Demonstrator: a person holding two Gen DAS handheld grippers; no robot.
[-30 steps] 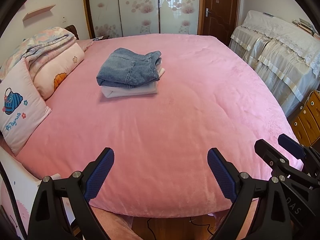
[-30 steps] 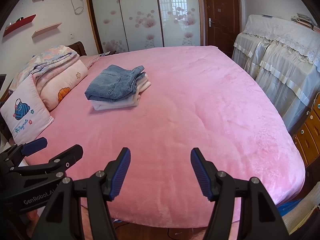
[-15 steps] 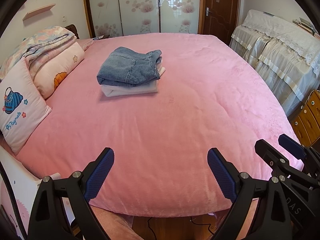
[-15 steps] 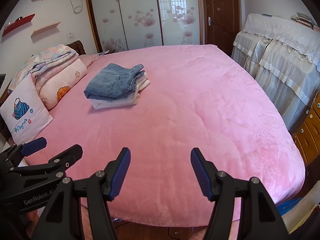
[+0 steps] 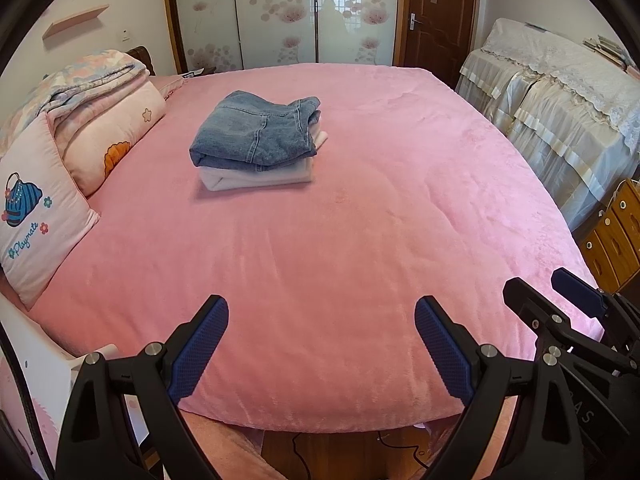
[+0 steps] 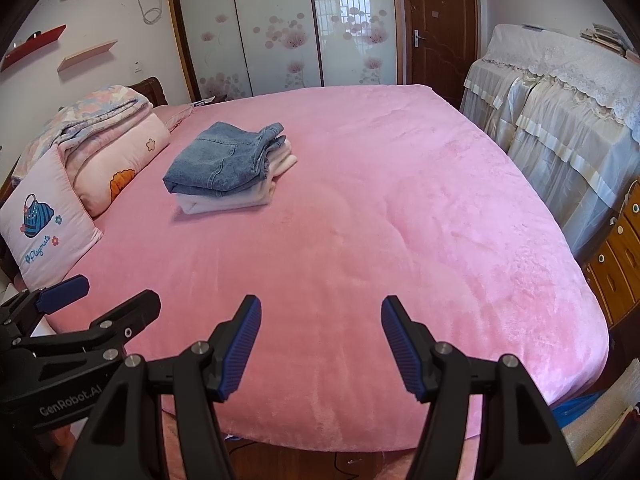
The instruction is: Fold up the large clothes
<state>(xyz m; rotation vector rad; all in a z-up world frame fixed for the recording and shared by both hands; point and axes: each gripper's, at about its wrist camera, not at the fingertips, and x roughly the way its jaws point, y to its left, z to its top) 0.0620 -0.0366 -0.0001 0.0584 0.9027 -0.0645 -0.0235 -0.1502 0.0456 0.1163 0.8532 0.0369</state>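
Note:
Folded blue jeans (image 5: 256,132) lie on top of a folded white garment (image 5: 256,178) in a neat stack on the far left part of the pink bed (image 5: 360,220). The stack also shows in the right wrist view, jeans (image 6: 224,160) over the white garment (image 6: 228,202). My left gripper (image 5: 322,334) is open and empty, over the bed's near edge. My right gripper (image 6: 321,334) is open and empty, also over the near edge. Each gripper shows at the side of the other's view.
Pillows (image 5: 36,208) and a folded quilt (image 5: 84,84) line the bed's left side. Covered furniture (image 5: 560,100) and a wooden drawer unit (image 5: 612,236) stand at the right. A wardrobe (image 5: 280,16) and door (image 5: 440,16) are behind. Cables lie on the floor below the bed edge.
Both grippers have drifted slightly; the view has barely shifted. The stack has not moved and both grippers have stayed open.

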